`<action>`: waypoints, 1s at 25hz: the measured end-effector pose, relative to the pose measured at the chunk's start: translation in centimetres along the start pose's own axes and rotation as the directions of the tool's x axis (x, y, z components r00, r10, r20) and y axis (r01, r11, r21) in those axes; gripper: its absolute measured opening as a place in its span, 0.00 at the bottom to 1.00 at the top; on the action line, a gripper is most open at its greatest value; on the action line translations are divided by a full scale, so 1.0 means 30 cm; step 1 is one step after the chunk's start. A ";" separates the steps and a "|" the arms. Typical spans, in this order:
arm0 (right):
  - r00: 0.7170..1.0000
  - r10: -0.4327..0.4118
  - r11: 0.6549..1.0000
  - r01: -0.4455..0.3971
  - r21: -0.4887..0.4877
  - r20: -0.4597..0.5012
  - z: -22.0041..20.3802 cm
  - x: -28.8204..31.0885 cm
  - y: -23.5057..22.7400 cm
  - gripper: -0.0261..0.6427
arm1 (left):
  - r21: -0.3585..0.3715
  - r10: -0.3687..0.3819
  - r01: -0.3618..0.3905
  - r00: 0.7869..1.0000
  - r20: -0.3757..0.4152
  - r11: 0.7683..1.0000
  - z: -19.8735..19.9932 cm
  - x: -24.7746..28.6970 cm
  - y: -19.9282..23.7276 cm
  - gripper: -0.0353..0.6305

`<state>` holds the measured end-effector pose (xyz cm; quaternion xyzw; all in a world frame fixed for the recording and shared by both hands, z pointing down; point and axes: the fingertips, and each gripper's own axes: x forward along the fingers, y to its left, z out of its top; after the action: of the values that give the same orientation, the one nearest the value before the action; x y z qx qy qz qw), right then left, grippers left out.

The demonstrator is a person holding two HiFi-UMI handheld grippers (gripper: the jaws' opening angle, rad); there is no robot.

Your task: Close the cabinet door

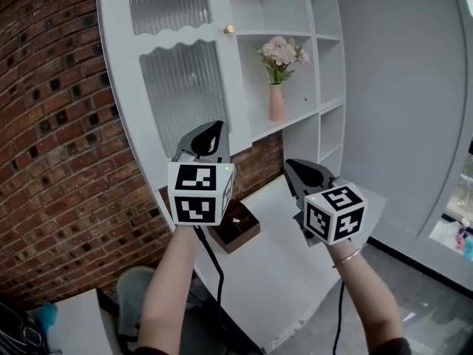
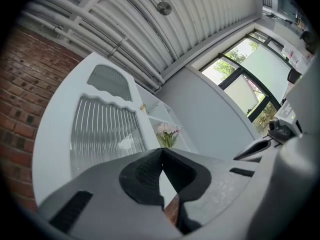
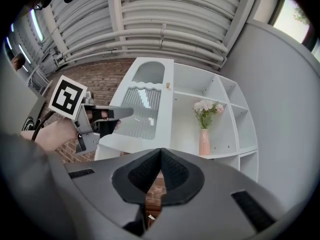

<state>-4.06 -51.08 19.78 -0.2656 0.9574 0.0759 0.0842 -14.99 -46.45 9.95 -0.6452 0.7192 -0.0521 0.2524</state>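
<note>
Since the cabinet door (image 1: 181, 87) lies left of the vase (image 1: 277, 102), with its knob (image 1: 230, 29) edge in line with the vase's open shelves, I judge the closing step to be done or all but done. No view settles whether a thin gap remains.

Your left gripper (image 1: 211, 129) hangs below and left of the vase, in front of the door's lower ribbed glass, with its jaws clenched on nothing. Your right gripper (image 1: 307, 170) sits just below the vase, its jaws likewise pressed together and empty. Neither seems to touch the door.

If the door is ajar, your next move needs no grasp. Keep the jaws together and press flat on the white frame up and left of the vase, near the knob. Stay off the glass, which would probably take a push badly, and push squarely until the edge seats.

Below the vase runs a white table (image 1: 295, 257), bare apart from a brown open box (image 1: 236, 231) down and left of the vase. A red brick wall (image 1: 59, 161) fills the room farther left of the vase, and a plain grey wall (image 1: 399, 87) stands to the vase's right. Grey floor (image 1: 436, 302) lies well below the vase, to its right.
</note>
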 end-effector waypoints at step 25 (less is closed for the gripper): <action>0.991 -0.046 0.988 0.063 0.143 -0.125 -0.386 -0.231 0.168 0.04 | -0.247 -0.106 0.057 0.976 -0.191 0.967 -0.595 -0.437 -0.196 0.07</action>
<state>-2.24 -45.56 32.96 -0.2890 0.9561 -0.0133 0.0470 -16.85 -39.36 31.66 -0.6914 0.7149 -0.0405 0.0955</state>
